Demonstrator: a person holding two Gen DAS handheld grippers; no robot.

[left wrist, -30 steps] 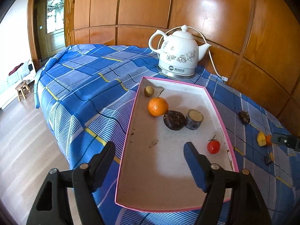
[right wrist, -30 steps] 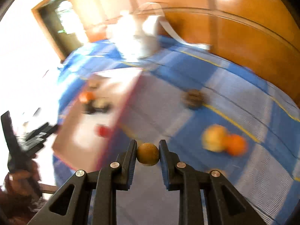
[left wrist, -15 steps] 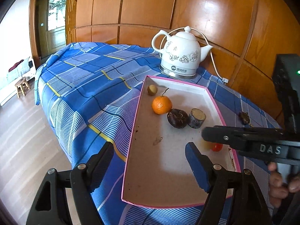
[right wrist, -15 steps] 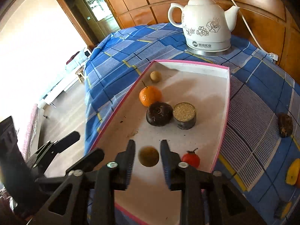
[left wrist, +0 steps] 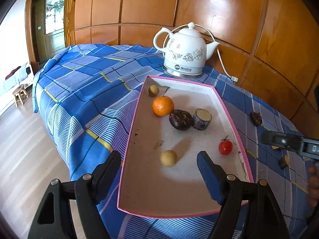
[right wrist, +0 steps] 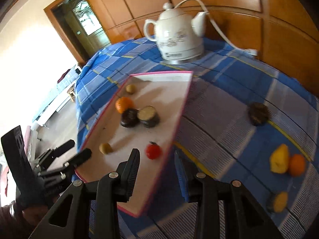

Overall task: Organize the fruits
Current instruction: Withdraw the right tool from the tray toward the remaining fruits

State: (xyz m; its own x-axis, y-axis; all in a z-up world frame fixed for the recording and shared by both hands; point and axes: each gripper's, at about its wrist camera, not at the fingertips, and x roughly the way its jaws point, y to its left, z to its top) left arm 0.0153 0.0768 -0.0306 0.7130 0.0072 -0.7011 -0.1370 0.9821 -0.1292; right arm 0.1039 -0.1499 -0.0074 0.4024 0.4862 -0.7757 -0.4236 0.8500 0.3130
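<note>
Wood panelling is seen behind a table covered by a blue checked cloth (left wrist: 83,91), on which a shallow pink-rimmed tray (left wrist: 130,139) is set. The left gripper (left wrist: 159,171) is held spread wide over the near end of the tray, nothing between its fingers; a small tan fruit (left wrist: 168,158) lies on the tray floor just ahead of the gap, untouched. The right gripper (right wrist: 157,169) is parted a little and empty, its jaws having just been opening; the tray's right rim runs beneath the gap, and a cherry tomato (right wrist: 153,151) lies just ahead of its left finger. Farther ahead in the tray an orange (left wrist: 163,106), a dark purple fruit (left wrist: 180,119), a cut cylinder piece (left wrist: 202,119) and a second tan fruit (left wrist: 153,90) are found. Only in the right wrist view are a yellow fruit (right wrist: 280,161) and a loose orange fruit (right wrist: 297,165) shown whole on the cloth, to the right of the right gripper, and the picture is blurred. Only in the left wrist view is a printed label on the white kettle (left wrist: 184,49) made out, too small to be read.
</note>
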